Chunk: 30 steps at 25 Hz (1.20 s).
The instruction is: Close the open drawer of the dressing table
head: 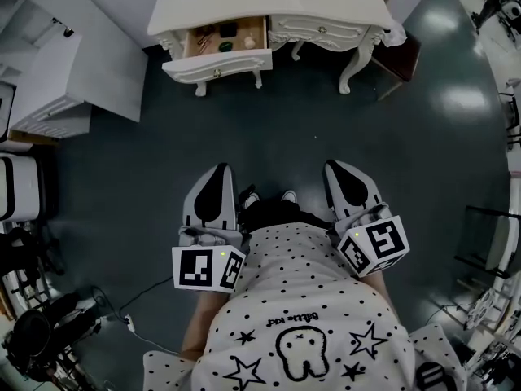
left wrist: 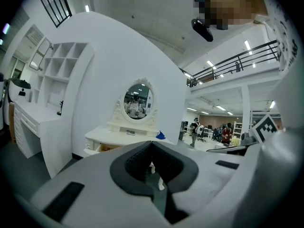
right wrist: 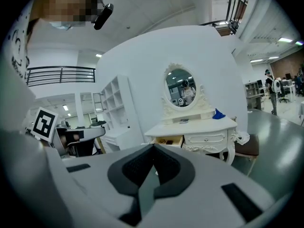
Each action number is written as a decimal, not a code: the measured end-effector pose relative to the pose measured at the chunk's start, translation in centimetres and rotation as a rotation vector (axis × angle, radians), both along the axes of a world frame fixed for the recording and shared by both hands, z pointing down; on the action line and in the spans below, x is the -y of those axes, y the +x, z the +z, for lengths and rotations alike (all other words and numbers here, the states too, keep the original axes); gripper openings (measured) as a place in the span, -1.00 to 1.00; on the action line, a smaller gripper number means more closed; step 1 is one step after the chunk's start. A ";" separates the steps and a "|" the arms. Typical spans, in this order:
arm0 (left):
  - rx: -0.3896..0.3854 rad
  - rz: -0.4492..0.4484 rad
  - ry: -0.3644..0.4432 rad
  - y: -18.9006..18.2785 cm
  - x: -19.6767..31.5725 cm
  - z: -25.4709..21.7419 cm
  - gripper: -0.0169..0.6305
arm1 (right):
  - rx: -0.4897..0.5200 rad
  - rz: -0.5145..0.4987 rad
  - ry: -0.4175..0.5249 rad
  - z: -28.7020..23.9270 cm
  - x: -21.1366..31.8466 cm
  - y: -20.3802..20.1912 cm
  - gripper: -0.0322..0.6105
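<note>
The person's spotted shirt filled the head view's bottom edge. At low centre, the left gripper and right gripper were both clenched on nothing, well apart from the open drawer at upper left. An off-centre push could skew and jam it. Only the gripper views showed the oval mirror; only the head view looked down into the drawer.

Closed left gripper faces the dressing table.
</note>
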<state>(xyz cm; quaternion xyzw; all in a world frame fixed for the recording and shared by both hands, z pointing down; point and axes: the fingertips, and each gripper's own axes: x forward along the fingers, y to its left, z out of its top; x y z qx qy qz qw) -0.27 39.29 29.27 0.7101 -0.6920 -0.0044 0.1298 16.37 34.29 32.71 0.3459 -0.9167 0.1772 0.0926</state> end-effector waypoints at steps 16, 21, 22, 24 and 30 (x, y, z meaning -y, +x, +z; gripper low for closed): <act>-0.042 0.001 -0.041 -2.4 3.3 2.1 -0.91 | -0.014 0.006 -0.067 2.0 2.2 -1.5 -0.87; -0.040 0.061 -0.041 -4.4 7.6 2.2 -0.91 | -0.051 0.029 -0.061 1.9 6.2 -4.0 -0.87; -0.039 0.061 -0.037 -5.2 8.5 2.0 -0.91 | -0.057 0.026 -0.061 1.7 6.9 -4.8 -0.87; -0.039 0.054 -0.028 -6.9 10.2 1.5 -0.91 | -0.063 0.016 -0.063 1.4 8.3 -6.4 -0.87; -0.036 0.049 -0.028 -11.4 14.2 1.1 -0.91 | -0.068 0.002 -0.057 0.9 12.1 -10.9 -0.87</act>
